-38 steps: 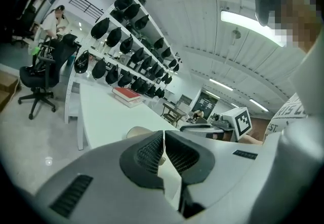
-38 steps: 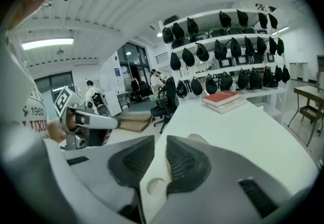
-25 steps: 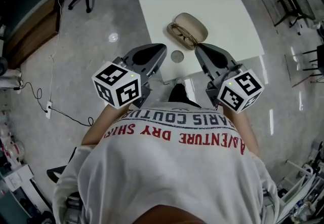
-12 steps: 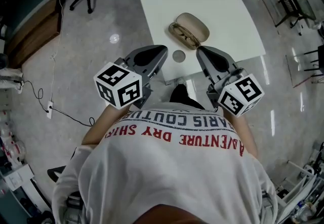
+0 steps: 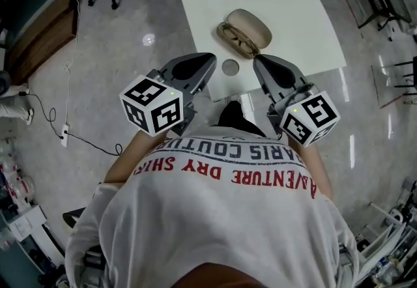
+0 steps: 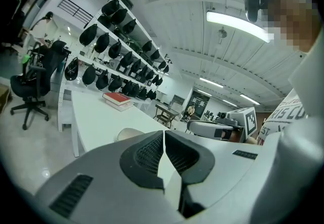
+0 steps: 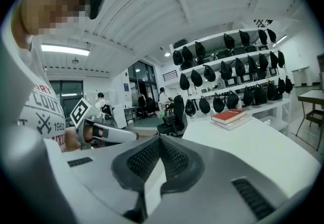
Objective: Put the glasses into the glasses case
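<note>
The glasses (image 5: 236,40), a thin dark-brown frame with oval lenses, lie on the smooth white bench (image 5: 293,13), right against the near side of the glasses case (image 5: 251,26), a rounded beige oval shell. The left hand-held gripper (image 5: 203,62) and right hand-held gripper (image 5: 263,64), grey with ribbed black pads (image 6: 147,154), hang at the bench's near edge with their jaws together, holding nothing.

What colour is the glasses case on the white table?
The glasses case is plain beige. The head view shows it best.
</note>
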{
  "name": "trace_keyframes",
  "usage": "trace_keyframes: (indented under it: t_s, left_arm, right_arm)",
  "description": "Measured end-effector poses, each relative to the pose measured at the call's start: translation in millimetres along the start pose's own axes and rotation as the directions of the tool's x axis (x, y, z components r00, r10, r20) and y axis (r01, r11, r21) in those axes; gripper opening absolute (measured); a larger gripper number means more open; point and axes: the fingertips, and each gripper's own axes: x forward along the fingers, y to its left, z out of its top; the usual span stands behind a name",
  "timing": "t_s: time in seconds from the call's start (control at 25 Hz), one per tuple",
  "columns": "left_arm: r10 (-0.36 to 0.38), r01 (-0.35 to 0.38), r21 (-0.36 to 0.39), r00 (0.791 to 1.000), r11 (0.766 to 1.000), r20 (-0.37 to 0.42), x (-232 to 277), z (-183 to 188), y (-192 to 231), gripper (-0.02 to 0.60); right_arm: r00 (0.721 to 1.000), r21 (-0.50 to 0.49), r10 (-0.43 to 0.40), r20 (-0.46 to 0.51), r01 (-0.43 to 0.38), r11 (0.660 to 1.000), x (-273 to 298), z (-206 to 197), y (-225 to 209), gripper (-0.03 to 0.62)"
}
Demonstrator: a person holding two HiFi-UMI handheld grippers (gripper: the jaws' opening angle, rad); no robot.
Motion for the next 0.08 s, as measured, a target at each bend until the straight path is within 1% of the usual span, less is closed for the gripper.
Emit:
trace_keyframes:
  t_s: [0.08]
  left_arm:
    - [0.000, 0.000, -0.001, 1.000, 1.000, -0.003, 7.0, 1.5, 1.6, 0.034]
  right_arm:
    - [1.000, -0.002, -0.003, -0.005, 0.003, 1.000, 1.3, -0.1, -7.7, 0.023]
